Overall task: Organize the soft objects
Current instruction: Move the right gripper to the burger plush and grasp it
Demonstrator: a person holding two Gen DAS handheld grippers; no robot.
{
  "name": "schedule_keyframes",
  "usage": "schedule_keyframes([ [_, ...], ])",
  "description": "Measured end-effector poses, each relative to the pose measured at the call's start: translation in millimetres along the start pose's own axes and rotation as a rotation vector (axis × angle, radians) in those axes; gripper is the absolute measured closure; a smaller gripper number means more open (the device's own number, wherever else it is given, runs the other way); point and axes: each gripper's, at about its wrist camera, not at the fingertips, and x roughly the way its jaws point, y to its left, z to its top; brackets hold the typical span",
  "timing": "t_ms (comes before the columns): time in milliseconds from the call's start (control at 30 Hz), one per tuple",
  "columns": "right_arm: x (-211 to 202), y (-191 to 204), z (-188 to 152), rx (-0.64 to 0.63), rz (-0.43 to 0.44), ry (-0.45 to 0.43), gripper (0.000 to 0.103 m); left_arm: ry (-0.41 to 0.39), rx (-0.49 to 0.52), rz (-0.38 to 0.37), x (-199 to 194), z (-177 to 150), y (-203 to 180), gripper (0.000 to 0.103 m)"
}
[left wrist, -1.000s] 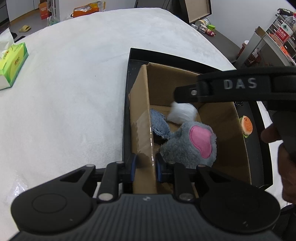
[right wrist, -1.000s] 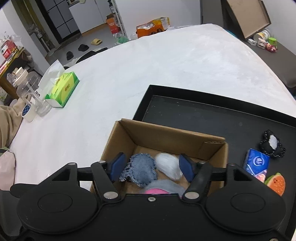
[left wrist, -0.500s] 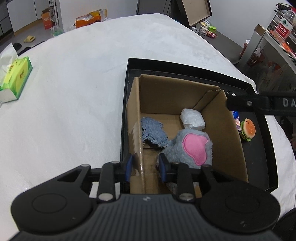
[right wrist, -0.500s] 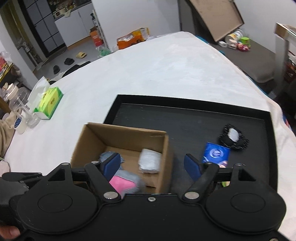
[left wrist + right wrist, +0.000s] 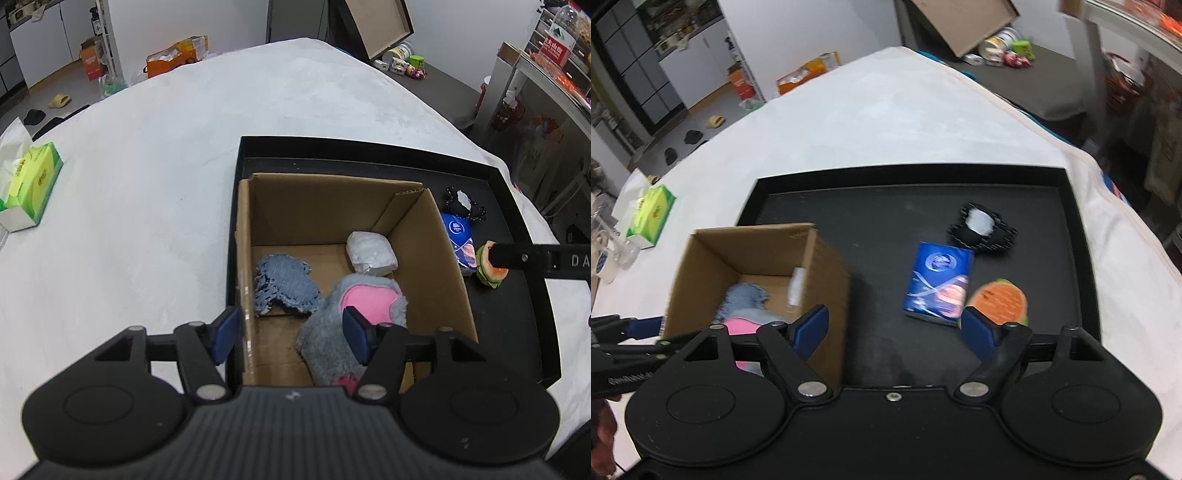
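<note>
In the cardboard box [image 5: 432, 258] on the black tray [image 5: 524, 206] lie a grey-and-pink plush [image 5: 354, 317], a denim scrap [image 5: 284, 284] at its 10 o'clock and a white packet [image 5: 371, 253] at 12. The left gripper [image 5: 291, 332] hangs over the box's near left wall, jaws wide, holding nothing. The right gripper [image 5: 895, 326], likewise spread and empty, hovers above the blue tissue pack [image 5: 938, 282] and burger toy [image 5: 1001, 301], outside the box at 3 o'clock

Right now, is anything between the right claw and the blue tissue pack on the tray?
Nothing visible. The right claw is open, and the blue tissue pack lies just ahead on bare black tray. The burger toy sits against its right side, the cardboard box off left.
</note>
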Motion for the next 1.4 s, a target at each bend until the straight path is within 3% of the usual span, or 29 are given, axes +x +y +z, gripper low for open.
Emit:
schedule_keyframes([
  [567,41.5,-66.7,-9.9,0.132,-0.064,0.05,0.028,0.003,-0.004,0.06,13.2,10.8,-11.1,0.031],
  [1033,71.4,-88.1,-14.7,0.183,-0.069,0.092,0.034,-0.005,-0.004,0.062,19.9,17.6,-17.3,0.03],
  [1100,73.8,-86.7,-14.7,0.18,-0.064,0.095,0.038,-0.005,-0.005,0.062,20.9,18.5,-17.6,0.03],
  [1233,72.4,-82.4,-13.3,0.15,-0.068,0.096,0.062,-0.005,-0.004,0.065,20.6,18.5,-19.3,0.03],
  [1400,65.4,-78.8,-11.4,0.115,-0.071,0.093,0.068,-0.006,-0.016,0.046,19.2,18.1,-14.6,0.03],
])
